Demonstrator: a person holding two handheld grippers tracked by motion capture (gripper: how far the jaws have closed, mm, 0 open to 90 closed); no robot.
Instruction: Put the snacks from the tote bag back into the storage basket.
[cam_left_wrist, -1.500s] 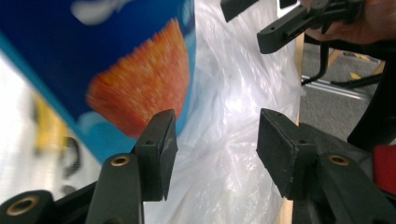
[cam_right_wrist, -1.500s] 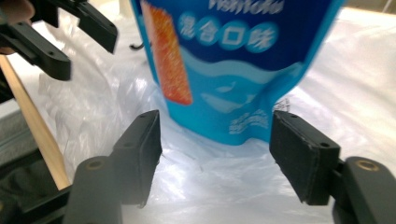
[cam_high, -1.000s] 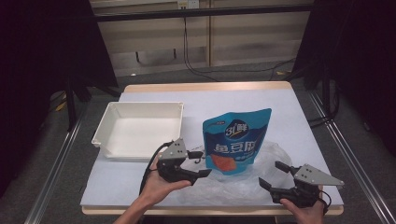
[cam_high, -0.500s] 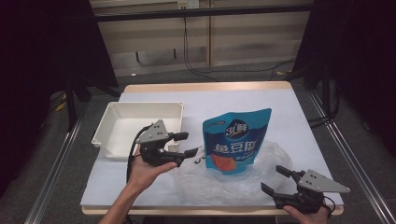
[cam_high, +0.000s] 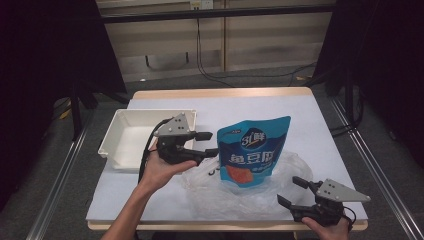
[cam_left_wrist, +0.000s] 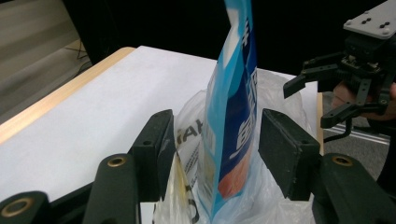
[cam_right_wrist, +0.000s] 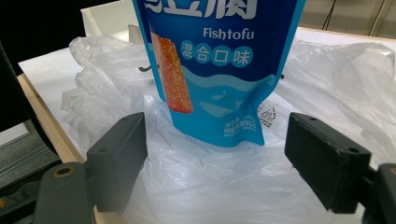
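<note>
While the blue pouch (cam_high: 254, 152) stands on a crumpled plastic bag (cam_high: 240, 192), the left gripper (cam_high: 210, 144) opens at its left edge, the white tray (cam_high: 131, 137) beyond. Left gripper view: jaws straddle that stiff, light edge, a good pinch spot. Right gripper view: the right gripper (cam_right_wrist: 224, 163) gapes empty before the pouch; slippery film could snag.

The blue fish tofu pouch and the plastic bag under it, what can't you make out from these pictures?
- Blue pouch: its top is cut off by the edge in both gripper views.
- Its base, high view: hidden in the plastic bag.
- Small print near its bottom, right gripper view: too small.
- White tray: right side hidden by the left gripper.
</note>
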